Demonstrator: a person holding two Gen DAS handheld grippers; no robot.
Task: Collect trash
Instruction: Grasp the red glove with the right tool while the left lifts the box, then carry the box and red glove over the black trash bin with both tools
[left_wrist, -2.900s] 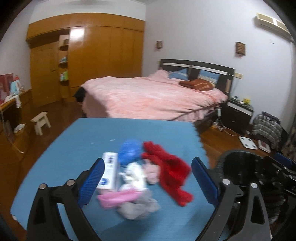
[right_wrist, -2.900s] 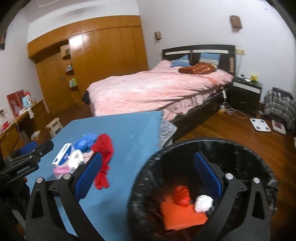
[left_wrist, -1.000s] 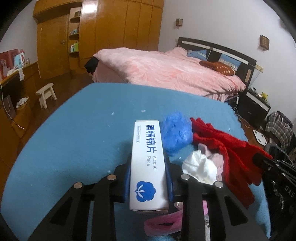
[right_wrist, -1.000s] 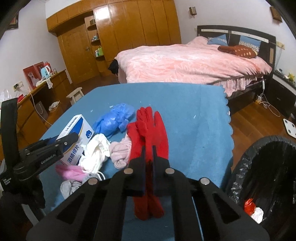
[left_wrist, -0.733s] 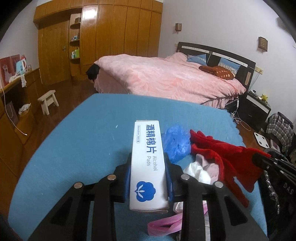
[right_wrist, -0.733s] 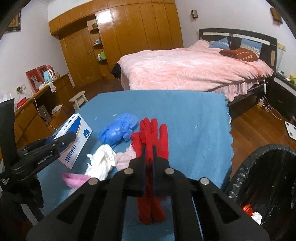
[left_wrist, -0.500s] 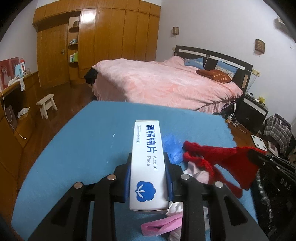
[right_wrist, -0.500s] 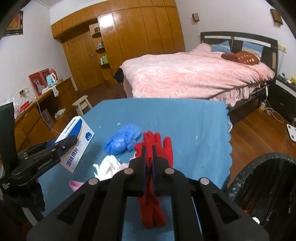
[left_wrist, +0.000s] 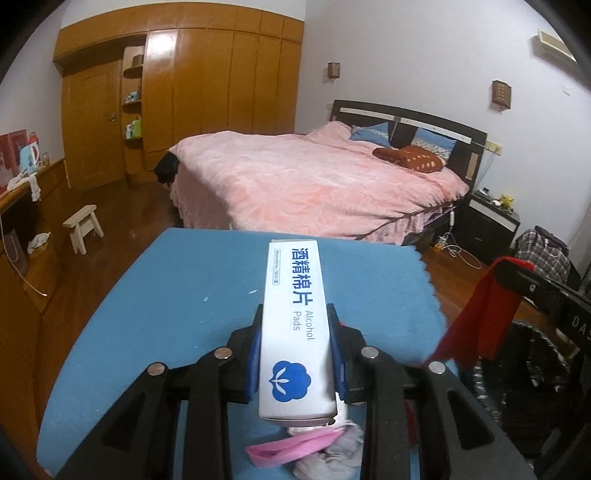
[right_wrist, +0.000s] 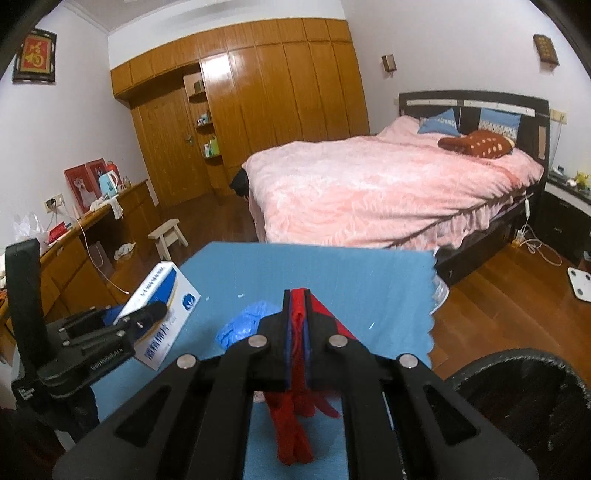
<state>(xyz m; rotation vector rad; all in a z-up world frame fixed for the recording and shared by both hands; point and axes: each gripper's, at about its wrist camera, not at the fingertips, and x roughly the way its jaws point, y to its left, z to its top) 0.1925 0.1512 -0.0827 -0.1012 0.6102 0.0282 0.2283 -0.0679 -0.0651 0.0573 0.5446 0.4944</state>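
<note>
Above the counter (left_wrist: 155, 302) now, my left claw (left_wrist: 295, 354) holds the alcohol pads box (left_wrist: 295, 325), my right claw (right_wrist: 296, 332) the red glove (right_wrist: 295, 439); both lifted, ready for the bin (right_wrist: 517, 406).

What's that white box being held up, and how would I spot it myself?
Find the blue table in front of the pink bed. Above it, the left gripper clamps a long white box. Its blue cotton-flower logo and "Alcohol Pads" print distinguish it from the soft rags and the red glove nearby.

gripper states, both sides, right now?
Left gripper: shut on the alcohol pads box, lifted off the blue table.
Right gripper: shut on the red gloves, which hang below it.
</note>
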